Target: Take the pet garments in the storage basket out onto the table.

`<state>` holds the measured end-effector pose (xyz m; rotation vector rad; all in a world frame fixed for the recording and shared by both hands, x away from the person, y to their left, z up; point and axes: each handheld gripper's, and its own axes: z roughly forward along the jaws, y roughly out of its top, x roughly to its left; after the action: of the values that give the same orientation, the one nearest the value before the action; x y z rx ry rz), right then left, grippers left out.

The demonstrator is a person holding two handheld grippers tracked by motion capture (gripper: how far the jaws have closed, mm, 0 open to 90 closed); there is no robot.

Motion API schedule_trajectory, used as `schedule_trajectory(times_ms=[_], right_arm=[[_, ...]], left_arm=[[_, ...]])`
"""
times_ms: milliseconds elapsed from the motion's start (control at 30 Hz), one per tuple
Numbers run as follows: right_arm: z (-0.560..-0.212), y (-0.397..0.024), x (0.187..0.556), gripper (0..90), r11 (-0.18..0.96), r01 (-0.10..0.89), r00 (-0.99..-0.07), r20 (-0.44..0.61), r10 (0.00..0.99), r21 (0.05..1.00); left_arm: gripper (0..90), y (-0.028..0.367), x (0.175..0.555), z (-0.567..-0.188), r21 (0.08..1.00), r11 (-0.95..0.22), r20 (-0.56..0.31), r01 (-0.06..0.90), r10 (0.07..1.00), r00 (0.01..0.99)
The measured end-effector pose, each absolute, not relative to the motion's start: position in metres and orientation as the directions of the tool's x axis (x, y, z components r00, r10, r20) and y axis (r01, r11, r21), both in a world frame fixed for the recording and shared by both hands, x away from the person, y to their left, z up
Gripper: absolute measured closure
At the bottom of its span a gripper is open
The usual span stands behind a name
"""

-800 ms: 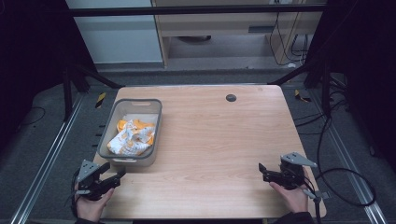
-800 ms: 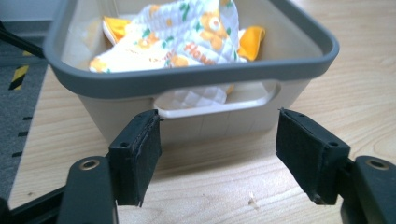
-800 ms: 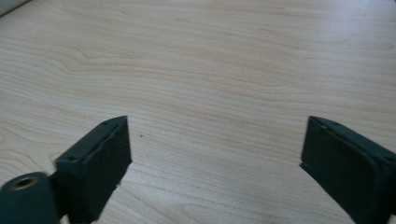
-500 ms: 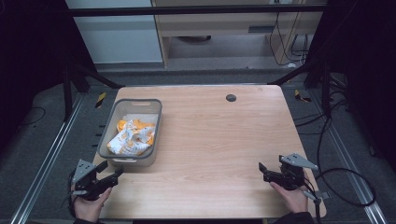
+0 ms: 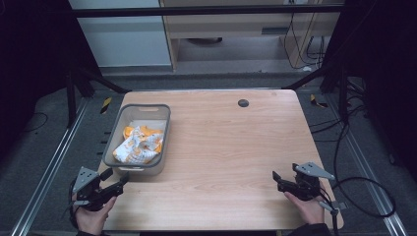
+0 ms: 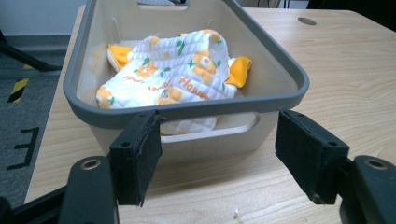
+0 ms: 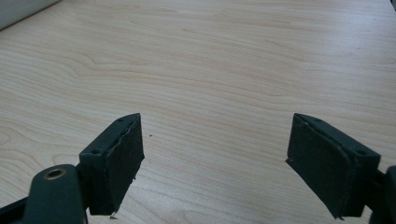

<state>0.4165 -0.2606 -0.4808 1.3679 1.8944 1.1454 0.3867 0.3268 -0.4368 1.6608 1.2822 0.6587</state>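
Note:
A grey plastic bin [image 5: 143,107] stands at the table's left side and holds a crumpled white quilted cloth [image 5: 137,147] printed with orange flowers. My left gripper [image 5: 116,178] hovers just off the bin's near end, open and empty. In the left gripper view its jaws [image 6: 219,154] stand wide apart, level with the bin's [image 6: 187,108] near wall and handle slot, and the cloth [image 6: 177,74] is heaped inside. My right gripper [image 5: 277,181] rests low near the front right corner, open over bare wood [image 7: 210,70] with nothing between its jaws [image 7: 215,156].
The light wooden table [image 5: 221,147] has a small dark cable hole [image 5: 243,103] near its far edge. Black frame bars and cables run around the table, and the grey floor drops away on both sides.
My left gripper has drifted slightly to the left near the bin's near end. The right gripper and the bin have stayed put.

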Motion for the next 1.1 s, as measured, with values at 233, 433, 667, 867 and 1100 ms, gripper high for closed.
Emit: schedule_trajectory(times_ms=[233, 433, 667, 867, 1100], right_arm=[[-0.481, -0.26, 0.416, 19.6, 0.13, 0.482, -0.356, 0.058, 0.933, 0.867], [-0.482, -0.259, 0.417, 20.0, 0.141, 0.473, -0.359, 0.045, 0.932, 0.87], [-0.482, -0.257, 0.417, 20.0, 0.141, 0.476, -0.368, 0.051, 0.928, 0.868], [-0.484, -0.255, 0.418, 19.7, 0.156, 0.474, -0.375, 0.038, 0.926, 0.867], [-0.483, -0.256, 0.418, 19.7, 0.152, 0.475, -0.375, 0.043, 0.926, 0.867]], left_arm=[[31.4, 0.325, 0.388, -0.428, 0.898, -0.05, -0.109, 0.437, 0.938, 0.33], [31.4, 0.325, 0.391, -0.42, 0.905, -0.048, -0.105, 0.422, 0.937, 0.332], [31.4, 0.324, 0.395, -0.411, 0.91, -0.04, -0.114, 0.413, 0.933, 0.342], [31.3, 0.317, 0.402, -0.407, 0.911, -0.058, -0.101, 0.409, 0.929, 0.357], [31.0, 0.31, 0.413, -0.402, 0.906, -0.088, -0.079, 0.414, 0.926, 0.369]])
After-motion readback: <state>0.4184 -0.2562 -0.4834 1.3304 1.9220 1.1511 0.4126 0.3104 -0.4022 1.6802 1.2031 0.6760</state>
